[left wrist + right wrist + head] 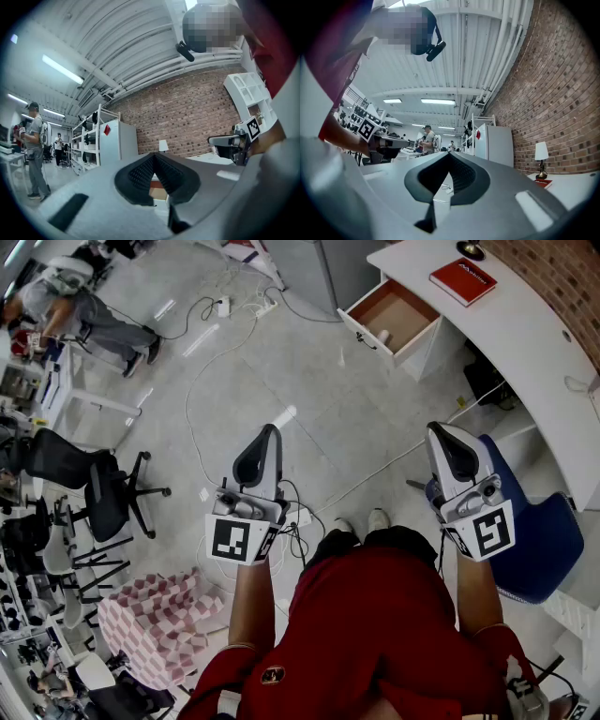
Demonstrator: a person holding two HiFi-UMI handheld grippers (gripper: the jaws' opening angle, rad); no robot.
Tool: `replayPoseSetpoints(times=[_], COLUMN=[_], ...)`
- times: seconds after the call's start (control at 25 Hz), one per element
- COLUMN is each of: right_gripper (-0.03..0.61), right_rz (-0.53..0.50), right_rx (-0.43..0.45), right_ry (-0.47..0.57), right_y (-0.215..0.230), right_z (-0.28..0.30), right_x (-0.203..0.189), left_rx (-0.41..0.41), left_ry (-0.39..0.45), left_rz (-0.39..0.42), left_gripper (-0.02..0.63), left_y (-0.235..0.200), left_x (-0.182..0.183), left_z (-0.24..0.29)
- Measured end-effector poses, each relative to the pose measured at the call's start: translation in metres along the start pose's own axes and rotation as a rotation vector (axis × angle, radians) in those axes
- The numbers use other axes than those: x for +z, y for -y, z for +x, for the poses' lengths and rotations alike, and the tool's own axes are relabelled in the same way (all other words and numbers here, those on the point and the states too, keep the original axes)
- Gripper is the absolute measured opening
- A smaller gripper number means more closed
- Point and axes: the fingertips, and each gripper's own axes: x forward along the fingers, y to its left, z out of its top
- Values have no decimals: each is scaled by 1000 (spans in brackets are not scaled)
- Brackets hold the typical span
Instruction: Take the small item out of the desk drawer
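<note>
The desk drawer (401, 298) stands pulled open at the top right of the head view, and a small white item (383, 336) lies near its front wall. Both grippers are held up over the floor, well short of the drawer. My left gripper (273, 429) is shut with nothing in it; in the left gripper view its pads (140, 172) meet at the tip. My right gripper (439, 428) is shut and empty too, with its pads (461, 174) closed together. Each gripper shows in the other's view: the right gripper (233, 141) and the left gripper (389, 143).
A red book (463, 280) lies on the curved white desk (530, 343). A blue chair (539, 535) sits under my right arm. Cables (202, 381) run over the floor. A black office chair (103, 493) and a pink checkered block (155, 624) stand at left. A person (84, 315) sits far left.
</note>
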Motion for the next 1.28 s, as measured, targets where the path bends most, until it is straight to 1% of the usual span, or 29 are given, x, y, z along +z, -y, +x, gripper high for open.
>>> replayPoseSetpoints(times=[0.24, 0.44, 0.68, 0.84, 0.92, 1.08, 1.28], right_gripper=[11, 12, 12, 12, 12, 12, 12], right_rz=[31, 55, 18, 33, 44, 30, 14], right_rx=[-1, 11, 26, 10, 3, -9, -46], right_ry=[6, -2, -26, -31, -34, -49, -76], right_y=[0, 1, 24, 51, 59, 77, 93], right_z=[7, 7, -1, 1, 5, 28, 68], right_x=[-3, -8, -15, -28, -34, -48, -69], left_rx=[-26, -22, -9, 2, 4, -4, -41], left_ry=[-4, -4, 0, -2, -8, -3, 28], left_rz=[-1, -12, -6, -22, -33, -43, -62], left_gripper=[3, 3, 3, 3, 3, 3, 3], left_y=[-1, -2, 7, 7, 2, -17, -57], left_x=[-2, -7, -4, -10, -15, -25, -45], left_z=[7, 16, 40, 54, 61, 86, 127])
